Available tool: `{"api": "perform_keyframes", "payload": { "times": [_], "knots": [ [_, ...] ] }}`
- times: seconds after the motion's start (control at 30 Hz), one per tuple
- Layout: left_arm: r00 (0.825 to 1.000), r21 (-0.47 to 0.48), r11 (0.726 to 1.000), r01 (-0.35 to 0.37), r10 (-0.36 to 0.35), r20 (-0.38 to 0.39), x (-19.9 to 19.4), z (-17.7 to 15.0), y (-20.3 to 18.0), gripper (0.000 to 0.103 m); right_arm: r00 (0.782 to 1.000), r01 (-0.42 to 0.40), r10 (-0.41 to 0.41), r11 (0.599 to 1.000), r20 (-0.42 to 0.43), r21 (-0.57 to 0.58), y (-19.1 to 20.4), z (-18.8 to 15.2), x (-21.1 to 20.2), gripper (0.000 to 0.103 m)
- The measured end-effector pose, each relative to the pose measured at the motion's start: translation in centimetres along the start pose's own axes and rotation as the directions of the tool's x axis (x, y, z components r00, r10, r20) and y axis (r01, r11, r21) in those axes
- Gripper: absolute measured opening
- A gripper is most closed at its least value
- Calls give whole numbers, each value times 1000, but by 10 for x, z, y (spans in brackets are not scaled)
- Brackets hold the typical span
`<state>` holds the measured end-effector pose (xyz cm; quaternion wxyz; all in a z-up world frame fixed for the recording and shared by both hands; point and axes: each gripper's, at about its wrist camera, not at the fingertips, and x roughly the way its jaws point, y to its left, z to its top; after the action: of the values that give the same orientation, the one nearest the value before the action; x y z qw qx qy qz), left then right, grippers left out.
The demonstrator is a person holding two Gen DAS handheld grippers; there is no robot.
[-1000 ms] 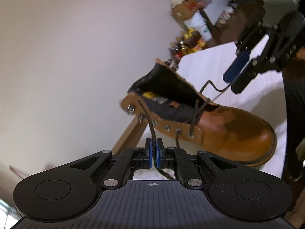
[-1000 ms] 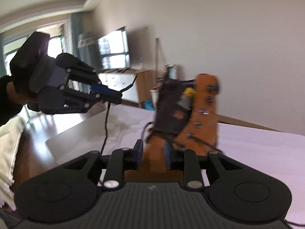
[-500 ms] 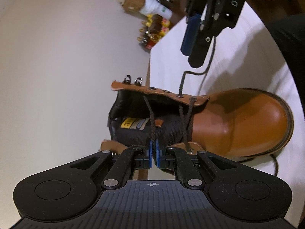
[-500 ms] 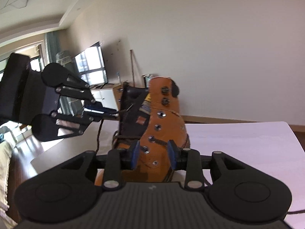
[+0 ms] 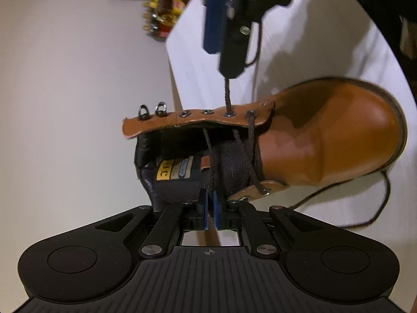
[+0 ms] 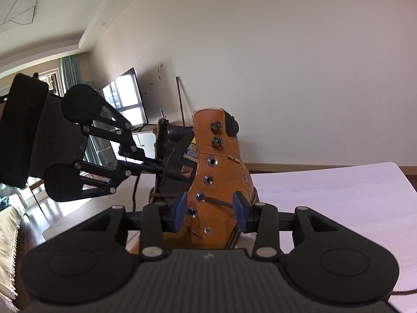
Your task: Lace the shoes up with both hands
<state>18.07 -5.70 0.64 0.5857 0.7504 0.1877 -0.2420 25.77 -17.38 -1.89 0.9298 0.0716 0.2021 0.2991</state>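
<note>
the tan boot point(image 5: 312, 140) sits on the white table point(image 5: 299, 41). the left gripper point(image 5: 210, 210) is clamped on the dark lace point(image 5: 211, 172) over the tongue. the right gripper point(image 6: 210, 211) is opening, the lace's other end point(image 6: 217, 203) crossing between its pads untouched.

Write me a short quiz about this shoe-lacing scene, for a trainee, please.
1. True or false: the left gripper is shut on the lace.
2. In the left wrist view, how many metal hooks sit at the ankle end of the boot's upper flap? A two, B four, C none.
3. Fill in: the boot rests on a ___ table.
Key: 1 true; 2 A; 3 white.
</note>
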Motion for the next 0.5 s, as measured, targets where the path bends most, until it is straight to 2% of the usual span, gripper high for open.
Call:
{"api": "perform_keyframes", "payload": {
  "times": [0.1,0.23,0.5],
  "knots": [
    [1000,53,999,-14,15,-18,5,7,-1,4,1000,-6,6,1000,13,7,-3,1,-3,43],
    [999,76,997,-22,23,-22,11,12,-1,4,1000,-8,8,1000,26,18,-7,0,-7,44],
    [999,47,998,-42,41,16,15,13,2,4,999,6,-7,999,32,33,-15,-1,-12,48]
  ]
}}
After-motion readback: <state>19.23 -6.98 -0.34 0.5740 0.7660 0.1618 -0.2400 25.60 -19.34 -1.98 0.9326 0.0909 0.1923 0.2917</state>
